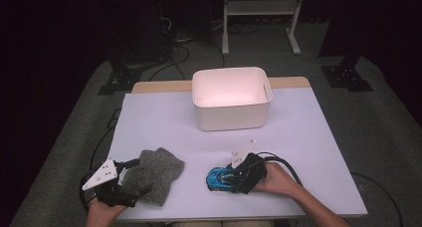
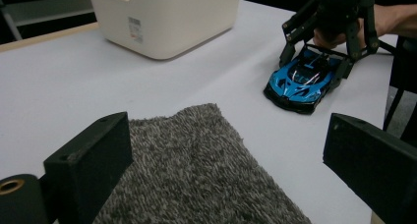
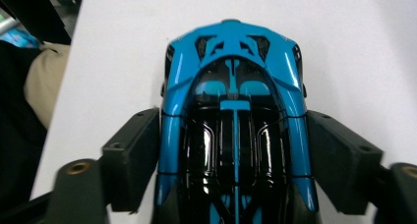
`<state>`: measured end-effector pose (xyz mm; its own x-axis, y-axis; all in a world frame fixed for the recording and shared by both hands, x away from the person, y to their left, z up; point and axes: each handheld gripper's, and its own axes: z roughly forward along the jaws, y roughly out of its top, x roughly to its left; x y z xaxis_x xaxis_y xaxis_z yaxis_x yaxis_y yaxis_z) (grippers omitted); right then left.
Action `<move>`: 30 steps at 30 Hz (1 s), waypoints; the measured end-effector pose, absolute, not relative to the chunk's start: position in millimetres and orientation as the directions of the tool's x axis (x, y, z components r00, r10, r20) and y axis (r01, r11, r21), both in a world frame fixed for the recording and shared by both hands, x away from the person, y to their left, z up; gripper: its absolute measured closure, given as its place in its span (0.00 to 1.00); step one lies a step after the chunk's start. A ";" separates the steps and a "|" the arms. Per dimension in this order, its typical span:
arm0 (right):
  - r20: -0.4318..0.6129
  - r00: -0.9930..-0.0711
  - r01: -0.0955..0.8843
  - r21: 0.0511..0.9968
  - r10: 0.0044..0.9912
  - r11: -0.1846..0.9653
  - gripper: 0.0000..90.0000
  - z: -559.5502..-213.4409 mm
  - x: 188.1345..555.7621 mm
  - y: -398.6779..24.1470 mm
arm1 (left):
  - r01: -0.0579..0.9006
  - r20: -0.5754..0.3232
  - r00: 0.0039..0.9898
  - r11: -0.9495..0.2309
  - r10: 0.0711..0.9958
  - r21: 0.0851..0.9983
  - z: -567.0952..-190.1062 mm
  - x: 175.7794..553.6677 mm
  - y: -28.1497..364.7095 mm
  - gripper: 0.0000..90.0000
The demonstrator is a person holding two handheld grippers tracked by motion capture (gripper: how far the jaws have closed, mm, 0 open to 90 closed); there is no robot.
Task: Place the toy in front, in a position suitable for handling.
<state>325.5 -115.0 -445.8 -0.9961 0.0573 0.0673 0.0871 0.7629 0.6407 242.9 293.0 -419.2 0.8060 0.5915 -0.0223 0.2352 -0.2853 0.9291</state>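
A blue and black toy car (image 1: 219,178) stands on the white table (image 1: 303,137) near its front edge. My right gripper (image 1: 233,180) is shut on the car's rear half, one jaw pressed to each side of the car (image 3: 233,101). A folded grey fuzzy cloth (image 1: 153,173) lies flat at the front left. My left gripper (image 1: 136,179) is open, its jaws spread wide over the cloth's near edge and apart from the cloth (image 2: 196,160). The left gripper view also has the car (image 2: 301,82) with the right gripper (image 2: 317,62) behind it.
A white plastic bin (image 1: 231,116) stands at the back middle of the table, and its inside looks bare. Bare table lies between the bin and both objects. The floor around holds stands and cables. The car's nose is close to the table's front edge.
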 end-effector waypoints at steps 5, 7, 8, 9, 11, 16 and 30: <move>0.075 -0.995 0.099 0.660 0.066 0.745 0.21 -441.1 322.8 -121.8 | 0.236 0.000 0.819 -0.336 0.574 0.912 -421.7 244.9 289.6 0.06; 0.081 -0.994 0.108 0.679 0.072 0.726 0.20 -435.9 321.8 -126.5 | 0.233 0.015 0.829 -0.369 0.559 0.900 -423.6 246.1 287.5 0.09; 0.080 -0.994 0.108 0.686 0.074 0.720 0.20 -433.6 321.3 -128.8 | 0.234 0.019 0.831 -0.380 0.556 0.895 -424.4 246.8 286.5 0.09; 0.080 -0.994 0.108 0.686 0.074 0.720 0.20 -433.6 321.3 -128.8 | 0.234 0.019 0.831 -0.380 0.556 0.895 -424.4 246.8 286.5 0.09; 0.075 -0.994 0.111 0.694 0.082 0.711 0.19 -429.1 320.3 -135.9 | 0.235 0.017 0.846 -0.402 0.533 0.885 -427.2 251.5 285.3 0.14; 0.076 -0.992 0.126 0.707 0.103 0.695 0.18 -426.5 319.7 -145.6 | 0.241 0.012 0.854 -0.415 0.520 0.877 -430.1 257.9 284.3 0.16; 0.068 -0.984 0.162 0.728 0.165 0.666 0.18 -425.1 311.2 -176.8 | 0.205 0.043 0.896 -0.497 0.442 0.843 -428.2 275.2 263.2 0.18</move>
<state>311.2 -176.8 -425.1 -0.9840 0.1649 0.0677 0.1618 0.6664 0.7279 275.2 263.2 -428.2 0.8960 0.4419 0.0429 0.2048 -0.4972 0.8431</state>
